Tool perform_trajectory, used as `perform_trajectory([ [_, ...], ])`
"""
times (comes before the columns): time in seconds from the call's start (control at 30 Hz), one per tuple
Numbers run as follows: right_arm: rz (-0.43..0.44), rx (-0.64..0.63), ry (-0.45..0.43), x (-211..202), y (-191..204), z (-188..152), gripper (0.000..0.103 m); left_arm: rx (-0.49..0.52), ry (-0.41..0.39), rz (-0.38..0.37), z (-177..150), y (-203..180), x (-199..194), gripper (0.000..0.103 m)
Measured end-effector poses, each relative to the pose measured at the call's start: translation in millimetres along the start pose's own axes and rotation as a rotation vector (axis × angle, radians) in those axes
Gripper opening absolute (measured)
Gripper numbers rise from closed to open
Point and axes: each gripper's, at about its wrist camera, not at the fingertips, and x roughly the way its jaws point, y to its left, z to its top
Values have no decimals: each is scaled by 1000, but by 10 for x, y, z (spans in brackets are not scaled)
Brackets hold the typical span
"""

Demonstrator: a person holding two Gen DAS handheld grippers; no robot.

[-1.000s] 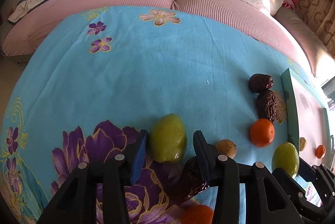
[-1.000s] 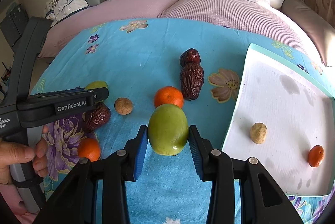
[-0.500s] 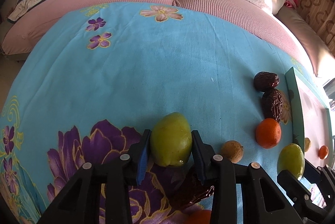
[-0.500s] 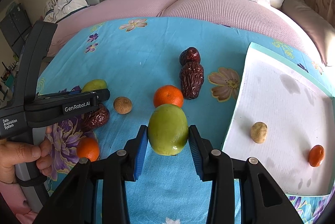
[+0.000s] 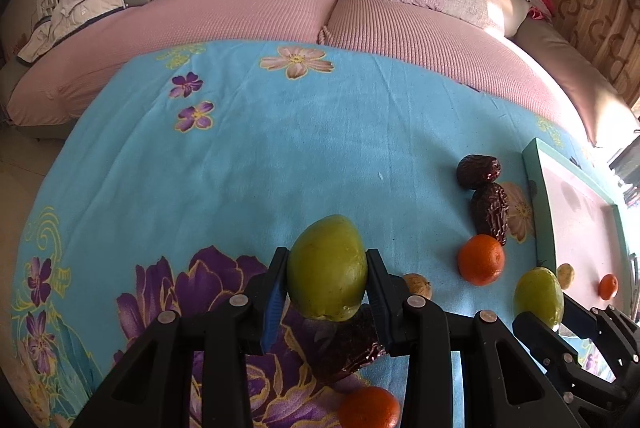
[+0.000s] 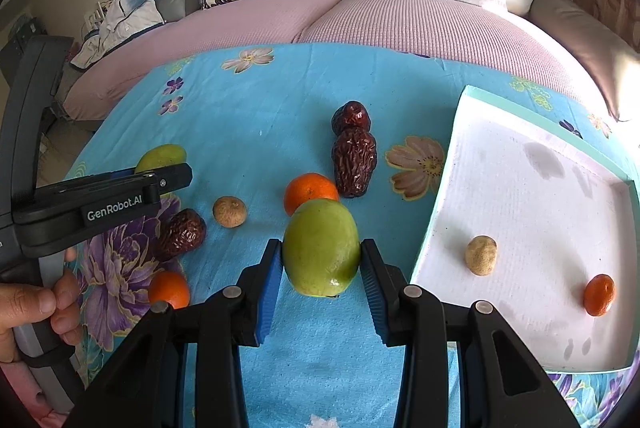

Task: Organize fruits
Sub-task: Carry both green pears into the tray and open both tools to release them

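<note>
Each gripper, left gripper (image 5: 327, 282) and right gripper (image 6: 321, 264), pinched its own green mango, one (image 5: 327, 268) and the other (image 6: 321, 254); next, I think, both needed carrying into the white tray (image 6: 532, 187).

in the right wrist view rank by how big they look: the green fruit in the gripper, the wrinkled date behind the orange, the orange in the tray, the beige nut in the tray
1. green fruit, though nearest the camera
2. wrinkled date
3. orange and beige nut in the tray: look alike, not ranked

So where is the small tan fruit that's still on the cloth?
In the right wrist view the small tan fruit lies left of centre, between the wrinkled date and the orange.
</note>
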Motion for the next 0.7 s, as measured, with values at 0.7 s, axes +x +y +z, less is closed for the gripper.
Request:
perform_trajectory([
  [0.7,-149,210,-60,-411,-949,-25,41,164,-84,-124,-23,-778,-418,40],
])
